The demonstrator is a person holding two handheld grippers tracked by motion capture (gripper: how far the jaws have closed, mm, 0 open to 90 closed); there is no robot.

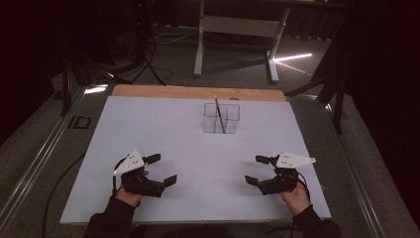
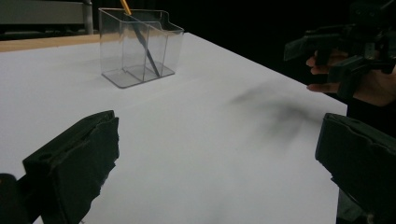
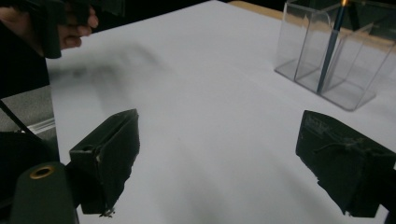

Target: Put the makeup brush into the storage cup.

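A clear plastic divided holder [image 1: 221,118] stands toward the back of the white table [image 1: 163,139]. A dark pencil [image 1: 218,114] leans inside it, seen also in the left gripper view [image 2: 142,44] and the right gripper view [image 3: 331,44]. My left gripper [image 1: 163,169] rests near the front left, open, nothing between its jaws [image 2: 205,163]. My right gripper [image 1: 256,170] sits near the front right, also open and empty [image 3: 219,158]. The two grippers face each other across the sheet. The holder [image 2: 135,46] [image 3: 336,56] is well beyond both.
A wooden board edge [image 1: 198,92] shows behind the white sheet. Beyond the table stand a white desk frame [image 1: 237,29] and a tripod with cables [image 1: 146,59] on the floor. Metal rails [image 1: 39,153] run along both sides of the table.
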